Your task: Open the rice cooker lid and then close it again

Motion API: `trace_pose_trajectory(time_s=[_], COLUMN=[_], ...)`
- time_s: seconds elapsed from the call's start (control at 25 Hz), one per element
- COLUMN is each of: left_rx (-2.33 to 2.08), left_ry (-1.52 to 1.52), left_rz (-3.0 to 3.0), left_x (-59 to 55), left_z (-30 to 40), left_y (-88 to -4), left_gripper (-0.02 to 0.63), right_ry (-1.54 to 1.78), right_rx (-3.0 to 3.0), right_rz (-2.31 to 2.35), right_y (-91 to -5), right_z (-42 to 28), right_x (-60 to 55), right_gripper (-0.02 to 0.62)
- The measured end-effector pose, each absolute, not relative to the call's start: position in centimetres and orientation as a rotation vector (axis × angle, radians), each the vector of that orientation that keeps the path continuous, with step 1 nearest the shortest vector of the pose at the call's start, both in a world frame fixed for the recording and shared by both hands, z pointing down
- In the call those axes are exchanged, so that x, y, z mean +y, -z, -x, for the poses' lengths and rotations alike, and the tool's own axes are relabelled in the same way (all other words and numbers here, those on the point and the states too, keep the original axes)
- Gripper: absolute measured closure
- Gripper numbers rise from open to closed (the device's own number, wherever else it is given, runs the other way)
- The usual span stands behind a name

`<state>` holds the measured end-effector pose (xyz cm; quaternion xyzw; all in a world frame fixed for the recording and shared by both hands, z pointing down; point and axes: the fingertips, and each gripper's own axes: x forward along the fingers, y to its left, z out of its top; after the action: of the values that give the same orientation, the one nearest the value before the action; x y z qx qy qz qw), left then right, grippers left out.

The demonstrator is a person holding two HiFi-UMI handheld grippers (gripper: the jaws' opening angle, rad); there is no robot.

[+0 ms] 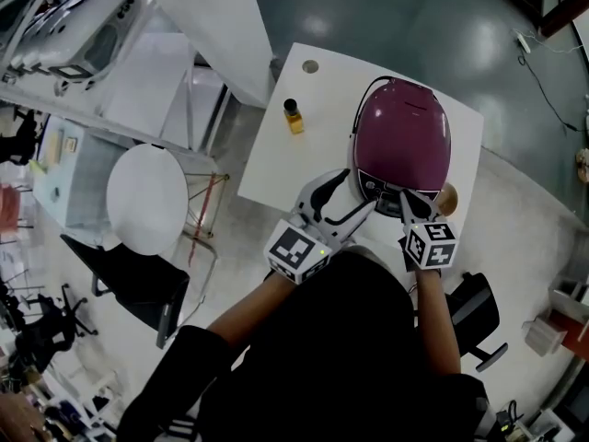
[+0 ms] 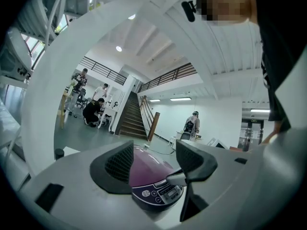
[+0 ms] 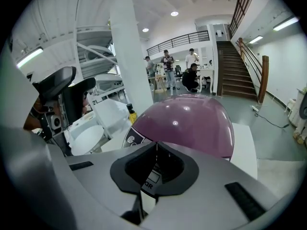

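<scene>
Aiming my right gripper point(image 1: 406, 199), jaws pressed together on nothing, at the front of the shut rice cooker point(image 1: 402, 122), upper right of frame, I hold my left gripper point(image 1: 355, 193) spread alongside; next, I judge, a firm push to release the lid.

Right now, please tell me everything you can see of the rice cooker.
The rice cooker has a glossy purple domed lid, closed, and a dark front control panel with buttons and a small display. It stands upright on the white table. The shut right tongs point at its panel; contact is unclear.
</scene>
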<state>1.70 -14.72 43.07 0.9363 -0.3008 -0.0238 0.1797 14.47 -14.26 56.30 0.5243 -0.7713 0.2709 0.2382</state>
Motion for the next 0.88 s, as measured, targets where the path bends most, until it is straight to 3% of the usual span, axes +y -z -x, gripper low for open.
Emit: trace_pose_trajectory(time_s=[0.88], left_rx=[-0.822], left_ry=[0.135], left_rz=[-2.667], left_x=[-16.6], left_z=[-0.3], left_y=[-43.0], left_gripper=[0.357], right_ry=[-0.785], right_rx=[-1.960], right_rz=[-1.409], right_y=[-57.9], right_z=[-14.7], right_x=[-14.1], right_gripper=[0.597])
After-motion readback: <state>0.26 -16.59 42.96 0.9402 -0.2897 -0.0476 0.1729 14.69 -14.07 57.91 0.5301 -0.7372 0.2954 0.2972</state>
